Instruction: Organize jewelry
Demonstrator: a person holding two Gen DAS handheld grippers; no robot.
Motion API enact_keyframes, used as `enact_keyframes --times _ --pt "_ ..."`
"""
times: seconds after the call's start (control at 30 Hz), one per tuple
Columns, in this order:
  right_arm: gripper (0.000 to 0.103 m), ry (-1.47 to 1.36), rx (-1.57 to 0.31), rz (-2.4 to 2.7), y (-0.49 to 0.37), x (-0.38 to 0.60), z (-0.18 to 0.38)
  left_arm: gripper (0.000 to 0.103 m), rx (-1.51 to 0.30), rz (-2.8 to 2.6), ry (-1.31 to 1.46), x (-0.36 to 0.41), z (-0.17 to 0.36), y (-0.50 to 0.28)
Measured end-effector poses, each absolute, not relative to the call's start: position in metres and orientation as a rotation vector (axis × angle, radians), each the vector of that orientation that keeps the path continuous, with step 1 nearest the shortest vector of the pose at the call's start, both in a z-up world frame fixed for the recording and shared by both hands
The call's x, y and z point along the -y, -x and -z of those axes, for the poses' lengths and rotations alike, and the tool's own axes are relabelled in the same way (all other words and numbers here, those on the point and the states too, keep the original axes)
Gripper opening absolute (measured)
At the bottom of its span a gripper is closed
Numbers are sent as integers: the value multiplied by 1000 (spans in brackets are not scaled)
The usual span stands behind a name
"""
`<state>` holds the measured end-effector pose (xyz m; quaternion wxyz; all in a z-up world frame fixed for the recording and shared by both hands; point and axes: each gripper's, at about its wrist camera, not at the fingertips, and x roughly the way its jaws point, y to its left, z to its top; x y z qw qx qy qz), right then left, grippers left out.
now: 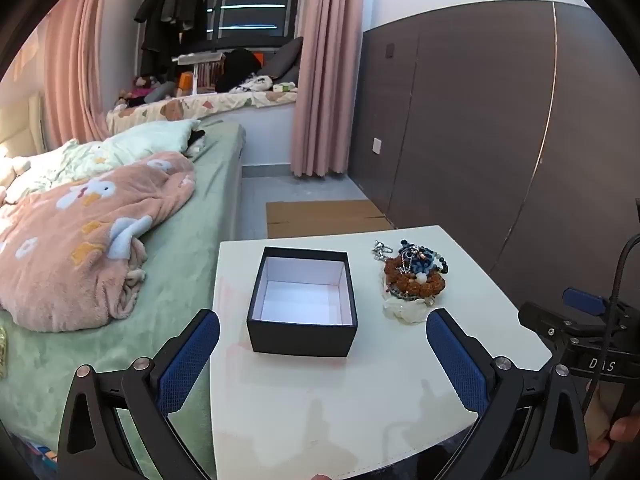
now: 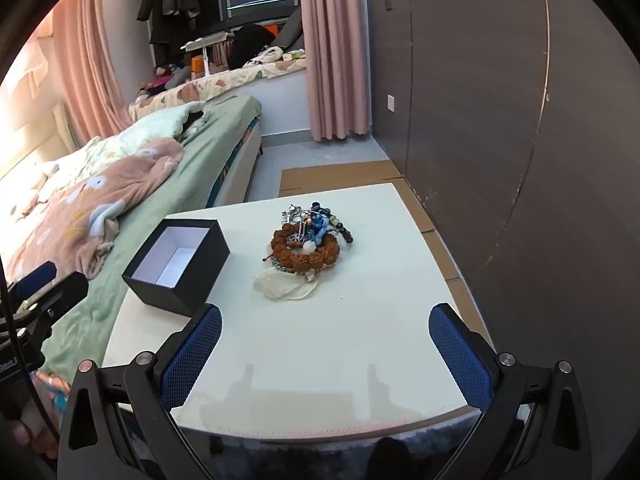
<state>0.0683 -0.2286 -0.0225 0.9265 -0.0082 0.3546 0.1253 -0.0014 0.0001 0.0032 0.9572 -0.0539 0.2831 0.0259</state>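
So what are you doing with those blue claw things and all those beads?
A person is holding a gripper in each hand to tidy jewelry. A heap of bracelets and chains sits on the white table, and an open black box stands beside it with nothing inside. The left gripper faces the box and the right gripper faces the heap. Both are open and hold nothing, so no piece has gone into the box yet.

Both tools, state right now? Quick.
Left tool: open, holding nothing, aimed at the black box.
Right tool: open, holding nothing, short of the jewelry pile.
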Motion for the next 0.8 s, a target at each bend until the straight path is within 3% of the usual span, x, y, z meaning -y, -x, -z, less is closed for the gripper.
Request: enact_keyframes --times 0.8 --pt "103 46 -724 -284 -67 215 10 103 -580 -16 127 -4 -2 2"
